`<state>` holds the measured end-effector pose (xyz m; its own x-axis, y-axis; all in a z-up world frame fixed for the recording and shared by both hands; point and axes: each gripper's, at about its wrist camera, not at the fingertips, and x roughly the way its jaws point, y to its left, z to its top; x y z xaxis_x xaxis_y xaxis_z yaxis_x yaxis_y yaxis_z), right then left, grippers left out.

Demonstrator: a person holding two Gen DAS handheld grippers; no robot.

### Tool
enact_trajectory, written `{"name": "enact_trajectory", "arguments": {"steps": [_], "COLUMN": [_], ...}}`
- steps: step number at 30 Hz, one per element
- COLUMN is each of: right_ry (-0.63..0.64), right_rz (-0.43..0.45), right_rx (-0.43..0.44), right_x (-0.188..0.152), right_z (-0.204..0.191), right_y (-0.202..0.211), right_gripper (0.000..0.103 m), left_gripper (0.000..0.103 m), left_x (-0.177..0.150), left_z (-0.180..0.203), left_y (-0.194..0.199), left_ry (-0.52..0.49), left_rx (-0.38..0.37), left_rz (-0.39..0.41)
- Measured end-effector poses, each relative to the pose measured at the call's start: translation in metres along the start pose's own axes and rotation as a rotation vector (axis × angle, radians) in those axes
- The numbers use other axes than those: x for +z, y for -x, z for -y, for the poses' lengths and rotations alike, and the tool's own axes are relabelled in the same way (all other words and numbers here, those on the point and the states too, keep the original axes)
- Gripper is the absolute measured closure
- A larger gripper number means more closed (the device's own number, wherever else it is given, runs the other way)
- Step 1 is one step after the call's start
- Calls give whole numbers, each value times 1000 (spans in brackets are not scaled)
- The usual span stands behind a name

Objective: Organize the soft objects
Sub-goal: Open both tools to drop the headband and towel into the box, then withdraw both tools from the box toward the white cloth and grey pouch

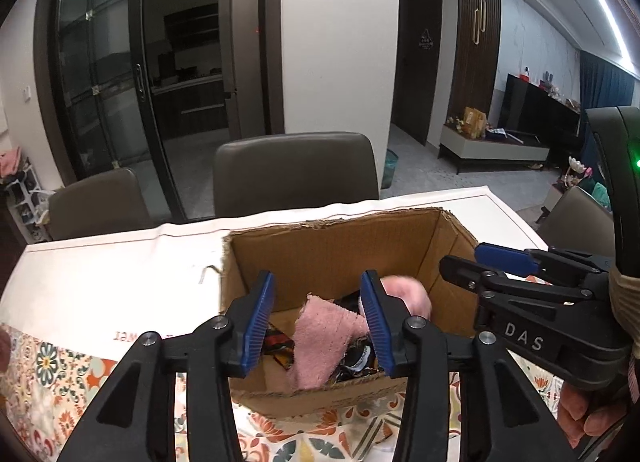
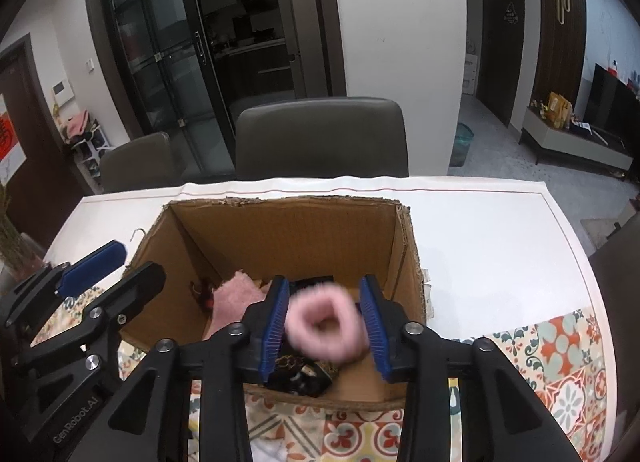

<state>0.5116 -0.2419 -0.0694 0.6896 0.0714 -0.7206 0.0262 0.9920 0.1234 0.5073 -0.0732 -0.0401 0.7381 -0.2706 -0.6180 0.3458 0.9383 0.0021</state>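
Pink fluffy ring over the cardboard box

I see the pink ring (image 2: 325, 326), blurred, between my open right tongs (image 2: 327, 324), touching neither pad, its hole facing the camera. My left tongs (image 1: 320, 320) are open above the cardboard box (image 2: 280, 229), where a pink cloth (image 1: 320, 338) lies on the desk (image 2: 480, 229).

Leaving the cardboard box (image 2: 288, 234) open at the top; crowding its floor with pink cloth (image 1: 320, 338) and dark items (image 2: 298, 376); flanking it with clear white bench (image 2: 488, 229).
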Motion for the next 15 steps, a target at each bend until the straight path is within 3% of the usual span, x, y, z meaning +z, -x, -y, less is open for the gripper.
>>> {"name": "enact_trajectory", "arguments": {"steps": [13,15], "right_ry": [-3,-9], "right_rz": [53,61], "right_rx": [30,37], "right_x": [-19,-24], "right_z": [-10,-10], "right_y": [49,58], "right_gripper": [64,60], "left_gripper": [52,50], "left_x": [-10,-14], "left_z": [4,4], "left_y": [62,72], "left_ry": [-1,3], "left_rx": [21,27], "left_rz": [75,83]}}
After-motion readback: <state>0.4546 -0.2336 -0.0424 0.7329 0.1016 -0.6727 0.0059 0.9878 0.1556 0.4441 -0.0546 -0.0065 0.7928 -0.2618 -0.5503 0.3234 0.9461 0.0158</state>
